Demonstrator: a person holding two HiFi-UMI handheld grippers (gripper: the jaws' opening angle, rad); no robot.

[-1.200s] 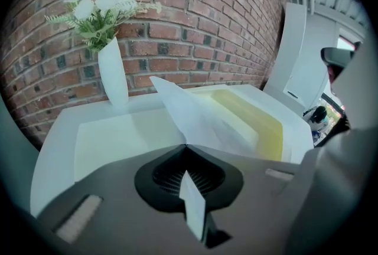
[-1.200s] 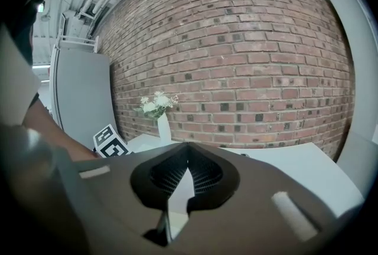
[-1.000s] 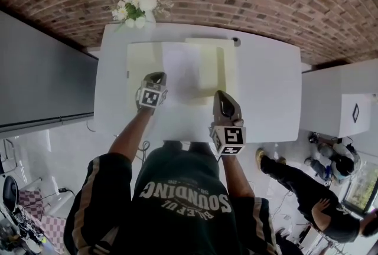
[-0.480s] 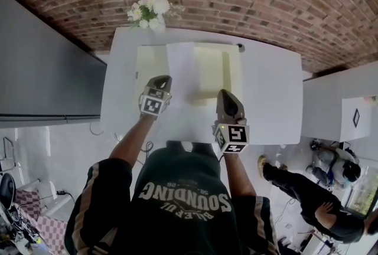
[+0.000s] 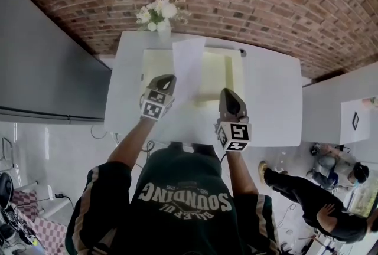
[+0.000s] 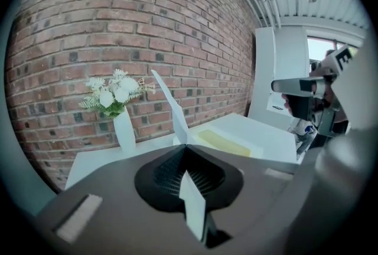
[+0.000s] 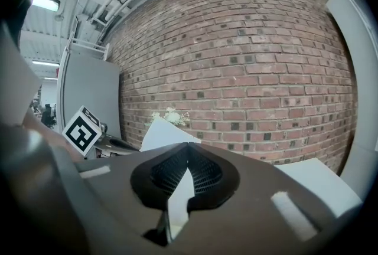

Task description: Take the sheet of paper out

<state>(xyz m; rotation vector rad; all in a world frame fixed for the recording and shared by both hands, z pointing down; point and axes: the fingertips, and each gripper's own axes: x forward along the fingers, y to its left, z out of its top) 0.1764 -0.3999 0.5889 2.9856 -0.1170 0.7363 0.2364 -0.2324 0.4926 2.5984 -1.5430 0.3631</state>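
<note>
- Your sheet of paper [image 5: 188, 65]: thin, white, matt, smooth.
- The folder [image 5: 221, 71]: pale yellow, matt, looks like card.
- Your table [image 5: 271, 88]: white, smooth, low sheen.
- The far wall [image 5: 266, 6]: rough red brick, matt.
- Your left gripper [image 6: 186, 147] and right gripper [image 7: 188, 144]: dark matt plastic shells, finely ribbed pads.
- The vase [image 6: 124, 130]: white, smooth.

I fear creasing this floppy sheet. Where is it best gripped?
Pinch the sheet of paper at its left and right edges, reaching from the person's side: it is thin and limp. The left gripper and right gripper are shut on it so.
</note>
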